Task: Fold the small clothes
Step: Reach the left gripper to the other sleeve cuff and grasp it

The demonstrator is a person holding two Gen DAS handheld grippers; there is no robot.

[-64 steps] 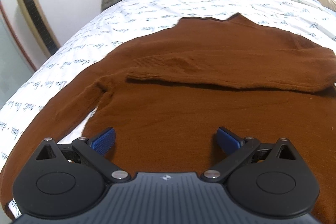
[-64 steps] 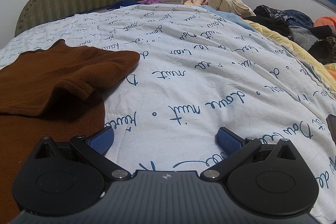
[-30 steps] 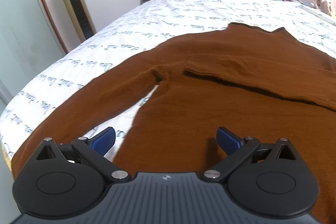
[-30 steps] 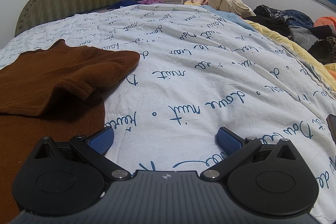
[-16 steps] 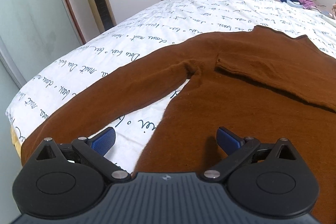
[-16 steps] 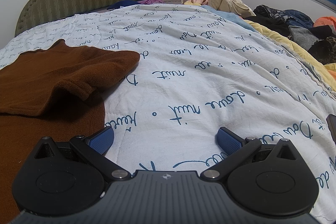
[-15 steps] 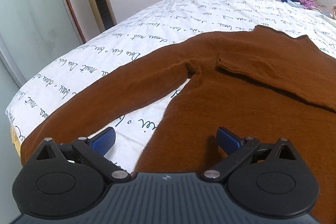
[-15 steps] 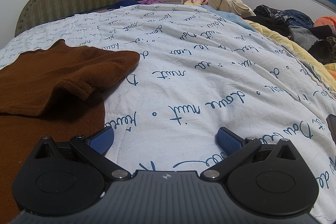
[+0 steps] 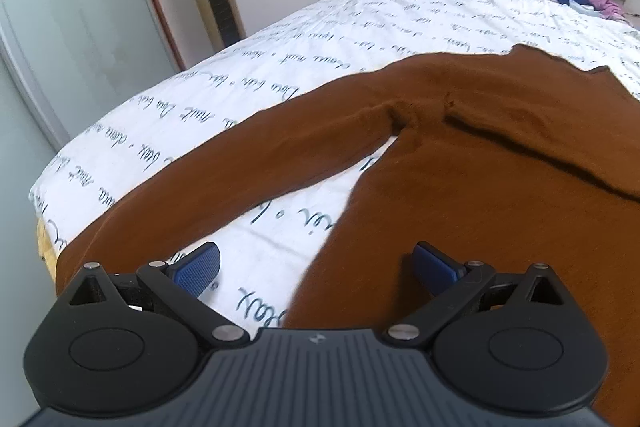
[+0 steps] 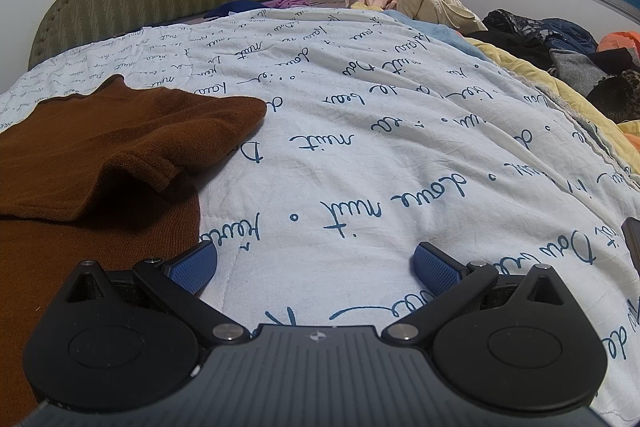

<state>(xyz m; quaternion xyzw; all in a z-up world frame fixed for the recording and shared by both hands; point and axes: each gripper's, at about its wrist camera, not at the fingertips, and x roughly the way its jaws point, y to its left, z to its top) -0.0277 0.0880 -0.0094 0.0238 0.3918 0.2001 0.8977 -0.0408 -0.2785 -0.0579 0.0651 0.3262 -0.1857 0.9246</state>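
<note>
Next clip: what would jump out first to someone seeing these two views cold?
A rust-brown knitted sweater lies spread on the white quilt with blue handwriting print, one sleeve already folded across its chest and the other long sleeve stretching toward the bed's near-left edge. Both claws, left and right, are open and empty. A jumbled heap of clothes crowds the far right side.
</note>
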